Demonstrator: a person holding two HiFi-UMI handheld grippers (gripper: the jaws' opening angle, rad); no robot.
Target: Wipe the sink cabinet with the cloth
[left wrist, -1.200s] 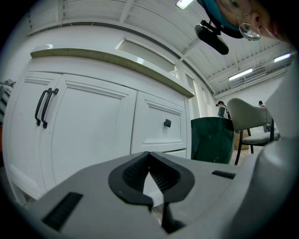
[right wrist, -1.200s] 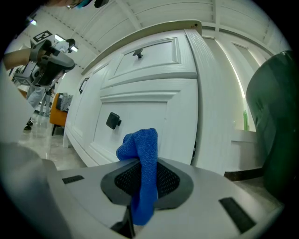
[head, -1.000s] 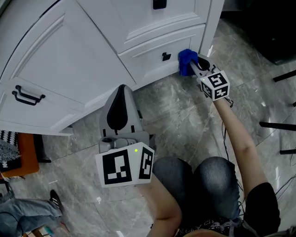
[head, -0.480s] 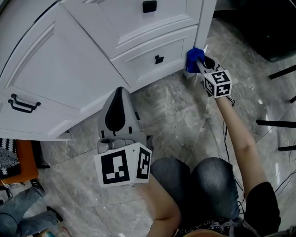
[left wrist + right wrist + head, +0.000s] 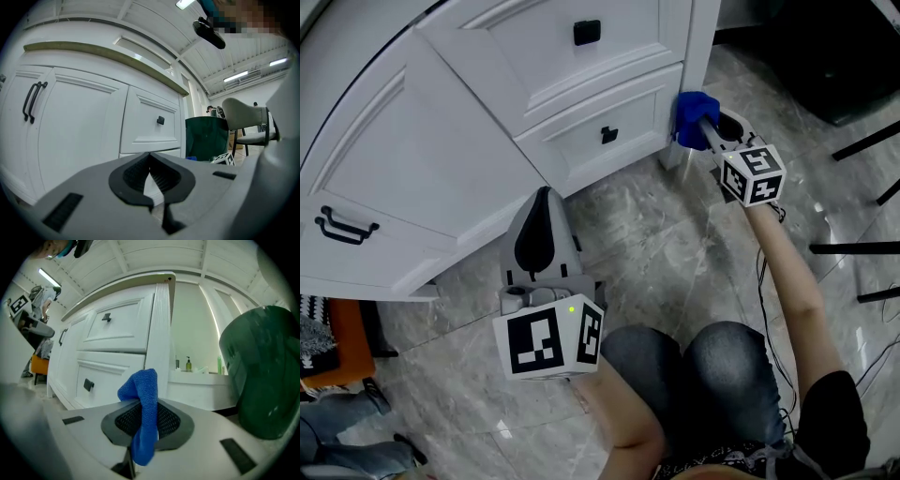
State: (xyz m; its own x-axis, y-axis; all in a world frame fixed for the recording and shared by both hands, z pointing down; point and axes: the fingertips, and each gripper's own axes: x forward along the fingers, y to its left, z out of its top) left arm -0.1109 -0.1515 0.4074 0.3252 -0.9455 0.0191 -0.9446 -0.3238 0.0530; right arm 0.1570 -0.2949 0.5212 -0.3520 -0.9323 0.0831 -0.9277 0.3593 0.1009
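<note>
Two tools | right hand-held gripper clamps cloth apparently against sink cabinet | left hand-held gripper closed, empty | marble floor

The left hand-held gripper fills the lower frame, jaws closed tip to tip with nothing between them. Beyond it stands the white cabinet: a door with a black bar handle at left, a drawer with a black knob at centre. A green bin stands to its right

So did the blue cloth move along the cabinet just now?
Yes. The blue cloth slid right, away from the lower drawer's black knob and onto the white corner post, held by the right gripper.
</note>
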